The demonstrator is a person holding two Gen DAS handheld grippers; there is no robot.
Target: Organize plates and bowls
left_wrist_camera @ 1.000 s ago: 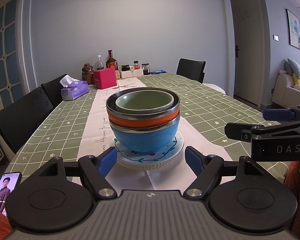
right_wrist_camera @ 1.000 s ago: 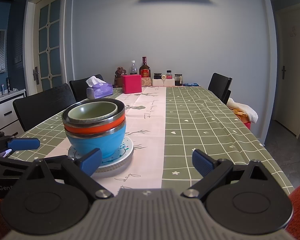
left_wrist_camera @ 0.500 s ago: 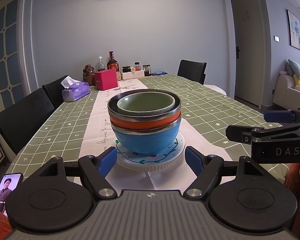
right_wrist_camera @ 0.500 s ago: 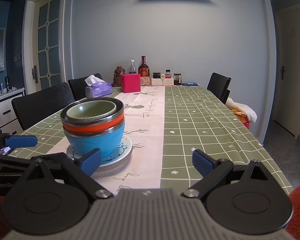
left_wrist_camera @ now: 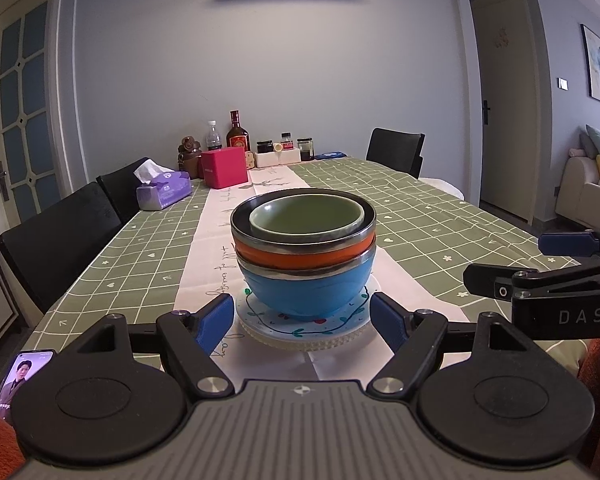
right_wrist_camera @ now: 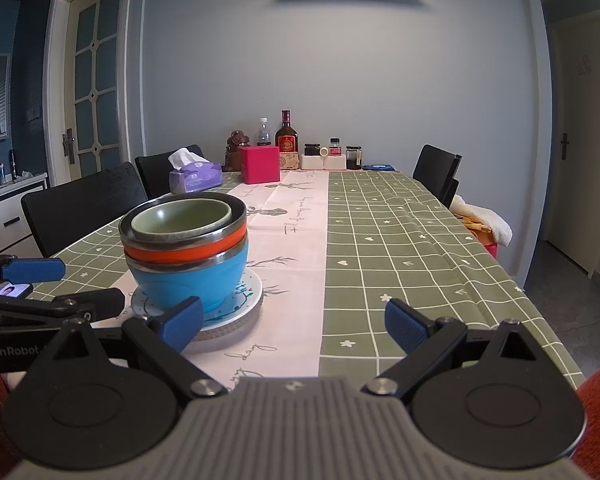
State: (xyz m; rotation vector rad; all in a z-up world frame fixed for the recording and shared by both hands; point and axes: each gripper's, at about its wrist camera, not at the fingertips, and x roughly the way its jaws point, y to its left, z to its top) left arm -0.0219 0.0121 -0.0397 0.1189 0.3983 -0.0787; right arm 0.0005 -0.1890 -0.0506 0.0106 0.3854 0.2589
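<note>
A stack of bowls stands on a white patterned plate (left_wrist_camera: 304, 330) (right_wrist_camera: 248, 300) near the table's front edge: a blue bowl (left_wrist_camera: 306, 290) (right_wrist_camera: 192, 280) at the bottom, an orange bowl (left_wrist_camera: 304, 258) (right_wrist_camera: 184, 254) in it, and a small green bowl (left_wrist_camera: 306, 216) (right_wrist_camera: 182, 218) on top. My left gripper (left_wrist_camera: 302, 322) is open just short of the plate, its fingers either side of it, holding nothing. My right gripper (right_wrist_camera: 292, 326) is open and empty, to the right of the stack over the pink runner (right_wrist_camera: 288, 248).
At the far end stand a purple tissue box (left_wrist_camera: 164, 191), a pink box (left_wrist_camera: 224, 168), bottles (left_wrist_camera: 238, 136) and jars. Black chairs (left_wrist_camera: 60, 236) line the left side, another chair (left_wrist_camera: 396, 152) the far right. A phone (left_wrist_camera: 18, 380) lies at the front left corner.
Both grippers have drawn back and risen slightly, so the bowl stack sits a little lower and farther in each view. Nothing was taken hold of.
</note>
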